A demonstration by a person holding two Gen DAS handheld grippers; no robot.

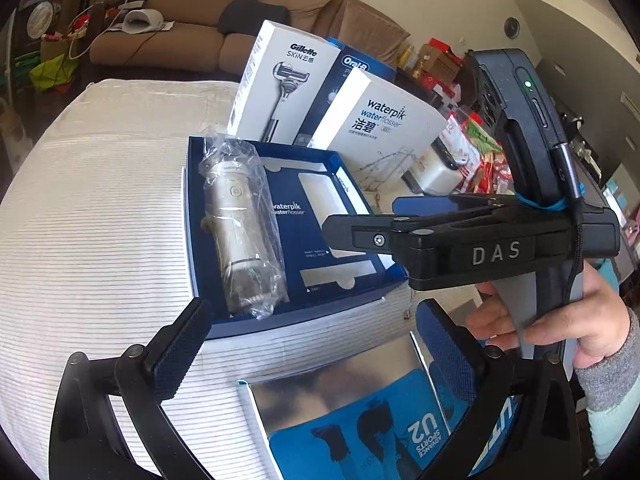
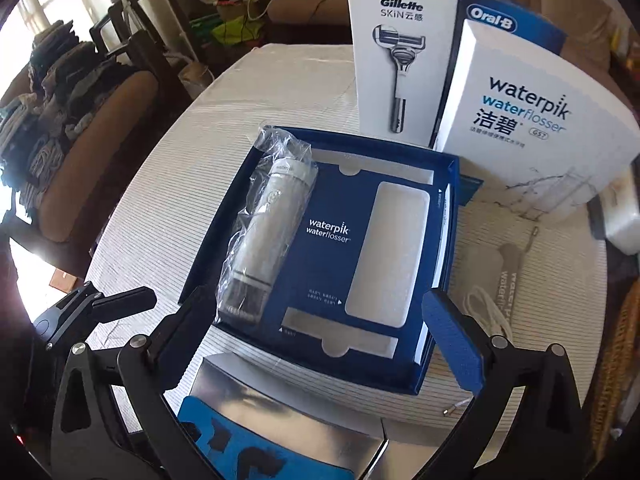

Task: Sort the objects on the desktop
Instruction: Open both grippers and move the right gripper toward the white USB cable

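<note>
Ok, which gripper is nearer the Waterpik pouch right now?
Right. The right gripper hangs open just beside the Waterpik pouch; the left gripper sits beyond the blue box's opposite side.

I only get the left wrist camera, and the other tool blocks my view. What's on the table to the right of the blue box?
Observer: A grey pouch lies there on the cloth.
Operator: Anything else next to it?
Observer: Yes, a coiled white cord lies just in front of the pouch.
Operator: Is the long slot in the box full?
Observer: No, the long slot is empty.
Operator: Are the right tongs holding something?
Observer: No, the right tongs are wide open and hold nothing.
</note>
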